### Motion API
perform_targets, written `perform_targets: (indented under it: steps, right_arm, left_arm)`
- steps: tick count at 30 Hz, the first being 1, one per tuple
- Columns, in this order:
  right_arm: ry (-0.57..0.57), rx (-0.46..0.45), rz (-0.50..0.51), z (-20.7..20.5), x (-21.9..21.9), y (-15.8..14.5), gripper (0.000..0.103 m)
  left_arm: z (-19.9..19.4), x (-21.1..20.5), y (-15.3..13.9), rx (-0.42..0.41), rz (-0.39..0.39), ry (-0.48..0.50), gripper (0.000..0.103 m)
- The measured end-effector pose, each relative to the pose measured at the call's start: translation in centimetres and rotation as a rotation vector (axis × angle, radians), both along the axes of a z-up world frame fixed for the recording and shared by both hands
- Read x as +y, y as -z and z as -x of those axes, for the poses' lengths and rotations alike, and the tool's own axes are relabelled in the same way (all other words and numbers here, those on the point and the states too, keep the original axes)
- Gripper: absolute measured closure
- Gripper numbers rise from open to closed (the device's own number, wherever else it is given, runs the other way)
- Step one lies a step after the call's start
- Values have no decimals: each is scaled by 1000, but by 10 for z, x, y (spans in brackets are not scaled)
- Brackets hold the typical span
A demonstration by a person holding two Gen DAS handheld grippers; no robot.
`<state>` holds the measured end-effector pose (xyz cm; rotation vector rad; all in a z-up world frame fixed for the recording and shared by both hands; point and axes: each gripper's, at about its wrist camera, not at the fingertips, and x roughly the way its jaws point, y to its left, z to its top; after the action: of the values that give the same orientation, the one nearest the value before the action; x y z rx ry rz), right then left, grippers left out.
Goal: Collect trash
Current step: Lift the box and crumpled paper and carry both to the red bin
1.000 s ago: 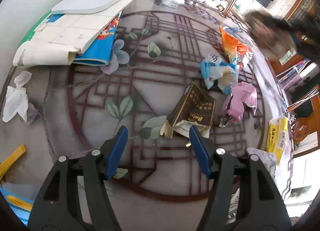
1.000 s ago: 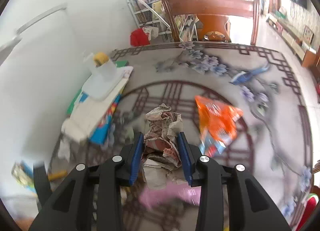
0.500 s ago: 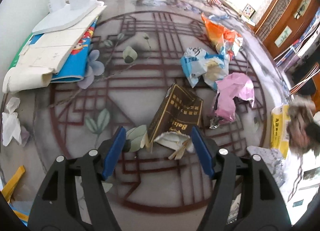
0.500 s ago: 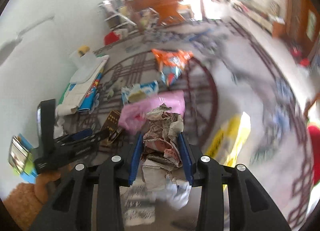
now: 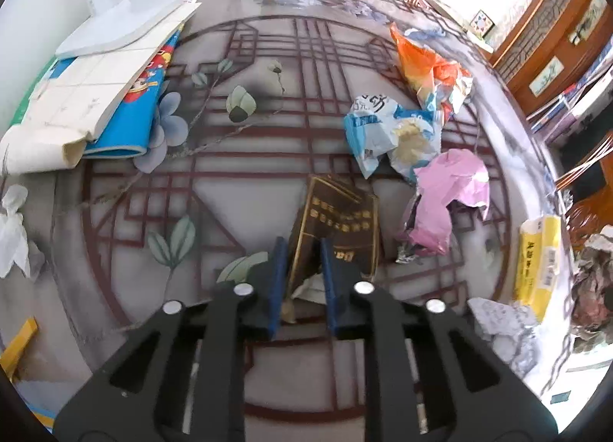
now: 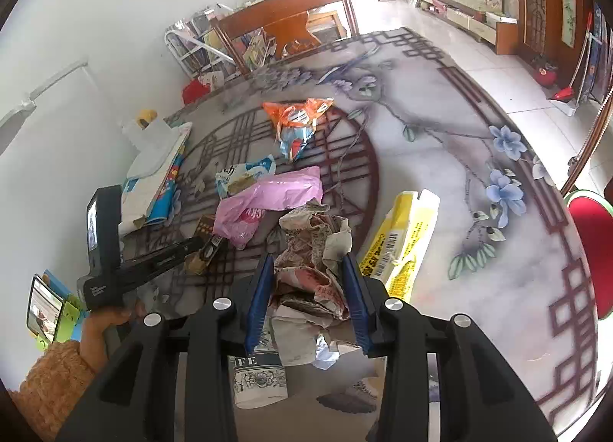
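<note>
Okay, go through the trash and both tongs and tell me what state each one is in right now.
Left tongs: just closed, shut on brown packet.
Brown packet: flattened, pinched.
Right tongs: shut on crumpled newspaper.
Crumpled newspaper: wadded, held.
Pink bag: crumpled, loose.
Orange wrapper: torn open, loose.

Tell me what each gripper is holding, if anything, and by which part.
The left gripper, its jaws just closed, pinches the brown packet at its near, torn end. The right gripper clamps the crumpled newspaper wad across its middle.
</note>
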<state>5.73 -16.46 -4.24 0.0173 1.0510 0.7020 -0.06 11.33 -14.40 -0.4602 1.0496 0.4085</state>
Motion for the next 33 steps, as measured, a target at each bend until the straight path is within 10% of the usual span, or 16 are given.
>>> perform_targets:
  steps: [13,33]
  right_arm:
    - [84,2,-42,-10,-34,-5,67]
    - [303,-21,-45,-43,-136,-16,67]
  left_arm:
    - [23,-24,-62,-175,21,-26,90]
    - [-44,-149,-119,-322,105,256,90]
